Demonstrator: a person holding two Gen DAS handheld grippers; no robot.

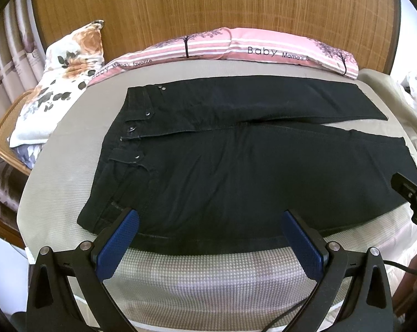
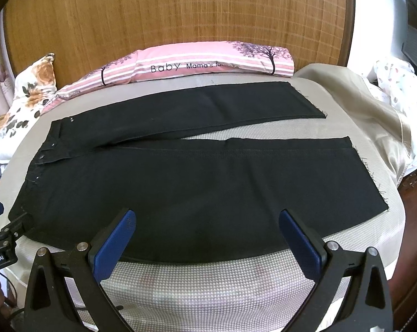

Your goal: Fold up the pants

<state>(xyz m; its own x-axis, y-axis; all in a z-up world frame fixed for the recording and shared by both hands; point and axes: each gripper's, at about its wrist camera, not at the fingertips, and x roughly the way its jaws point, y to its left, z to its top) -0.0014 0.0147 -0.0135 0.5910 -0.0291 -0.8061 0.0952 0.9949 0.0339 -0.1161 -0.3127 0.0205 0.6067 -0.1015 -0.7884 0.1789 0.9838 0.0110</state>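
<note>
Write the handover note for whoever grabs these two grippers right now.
Left gripper: open, empty, at the near edge of the pants, toward the waistband.
Right gripper: open, empty, at the near edge further along the near leg.
Pants: spread flat on the bed, waistband to the left, hems to the right, legs apart in a narrow V; far leg lies by the pink pillow.
Done: pants laid out.
Left: every fold; probably near leg over far leg first, then fold lengthwise.
</note>
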